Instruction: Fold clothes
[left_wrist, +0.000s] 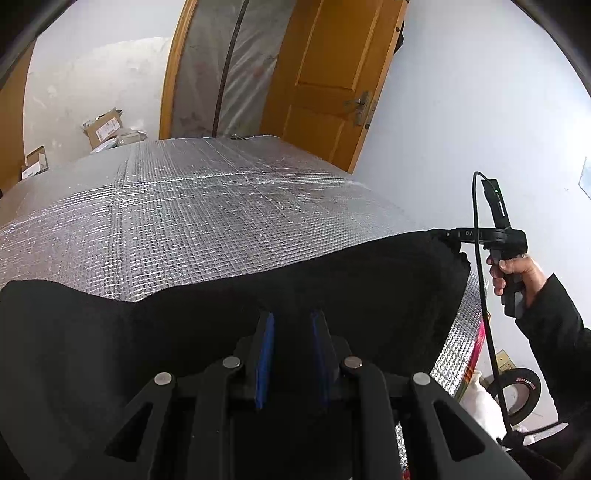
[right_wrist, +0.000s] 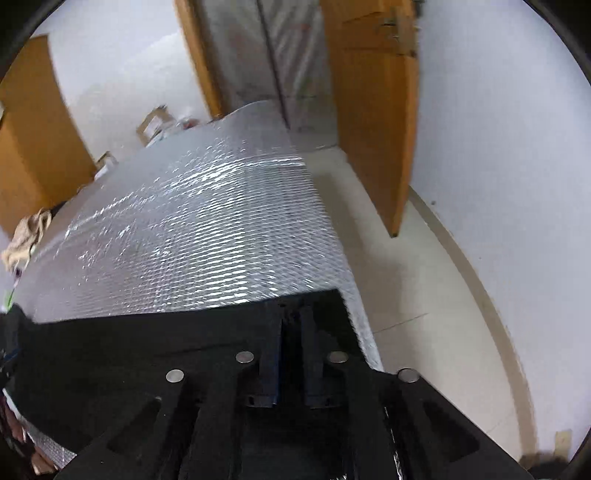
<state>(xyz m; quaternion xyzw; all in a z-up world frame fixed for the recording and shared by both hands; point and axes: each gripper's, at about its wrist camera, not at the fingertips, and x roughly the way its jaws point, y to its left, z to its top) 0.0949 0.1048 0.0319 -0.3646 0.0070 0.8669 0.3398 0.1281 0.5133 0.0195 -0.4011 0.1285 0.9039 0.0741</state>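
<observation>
Left claw sits at a moderate gap, blue pads either side of black cloth; whether they actually pinch the fabric I cannot tell, since dark pads and dark cloth merge. Right claw is nearly closed at the far right corner of the black garment; no daylight shows between its fingers there, so I read it as clamped on the hem, though the frame is motion-blurred. From the left wrist view, the right claw meets the garment's right corner, a hand on its grip.

Garment lies along the near edge of the desk, on the silver quilted mat, spread left to right.

Step, as I judge it: securing both far corners before a fold. Next move calls for confirming the left grip, then lifting both corners together, evenly, so the edge stays straight.

Beyond the mat: cardboard boxes and a wooden door.
</observation>
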